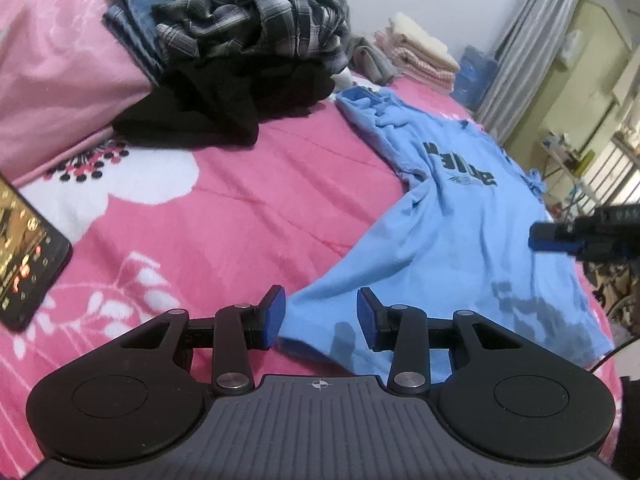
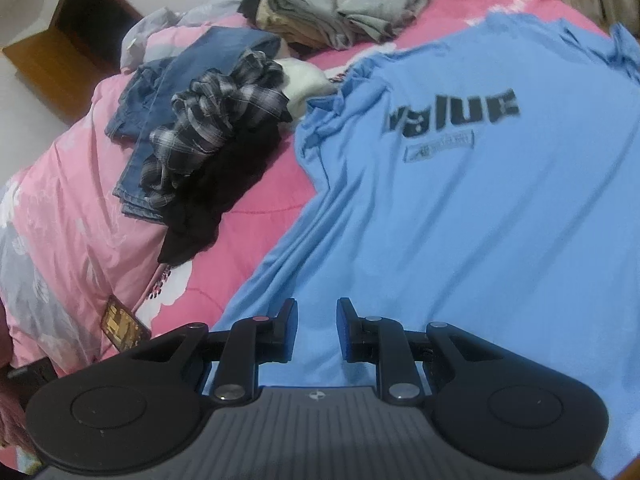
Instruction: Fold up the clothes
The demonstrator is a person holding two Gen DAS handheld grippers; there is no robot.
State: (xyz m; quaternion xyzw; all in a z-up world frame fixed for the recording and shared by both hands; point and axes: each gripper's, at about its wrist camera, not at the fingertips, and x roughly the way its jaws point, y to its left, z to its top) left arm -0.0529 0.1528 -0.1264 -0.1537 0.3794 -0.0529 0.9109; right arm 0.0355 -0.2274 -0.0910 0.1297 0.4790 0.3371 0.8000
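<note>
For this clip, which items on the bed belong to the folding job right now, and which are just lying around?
In the job:
- blue T-shirt, spread flat
- left hand-held gripper, open at its hem
- right hand-held gripper, open above it

Lying about:
- phone
- plaid shirt, jeans and black garment, heaped
- folded towels
- pink floral quilt

soft, even indoor light; faint gripper shadows on the blue t-shirt (image 1: 460, 248); fisheye edges bend and darken; slight motion blur throughout.
</note>
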